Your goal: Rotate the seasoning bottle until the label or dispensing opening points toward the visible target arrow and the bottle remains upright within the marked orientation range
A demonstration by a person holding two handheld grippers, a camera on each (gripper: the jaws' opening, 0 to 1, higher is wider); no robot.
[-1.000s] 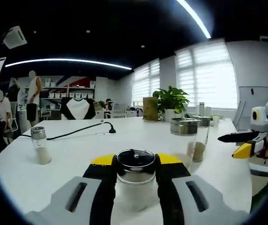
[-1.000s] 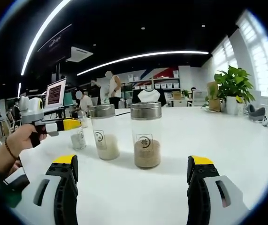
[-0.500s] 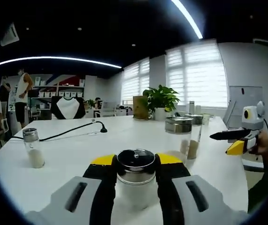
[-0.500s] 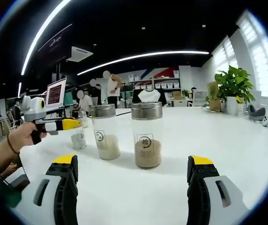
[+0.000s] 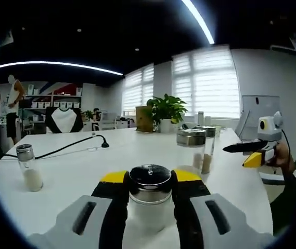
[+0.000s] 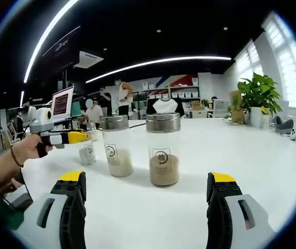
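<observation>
Seasoning bottle (image 5: 149, 199) is pinched upright between left gripper (image 5: 149, 207) jaws, on the white worktop (image 5: 75, 171); label facing can't be told. Right gripper (image 6: 146, 207) jaws are spread, open worktop between them; two jars (image 6: 137, 150) stand beyond.

Steel-capped seasoning bottle (image 5: 149, 199) upright on table, clamped between fingers (image 5: 116, 207)
</observation>
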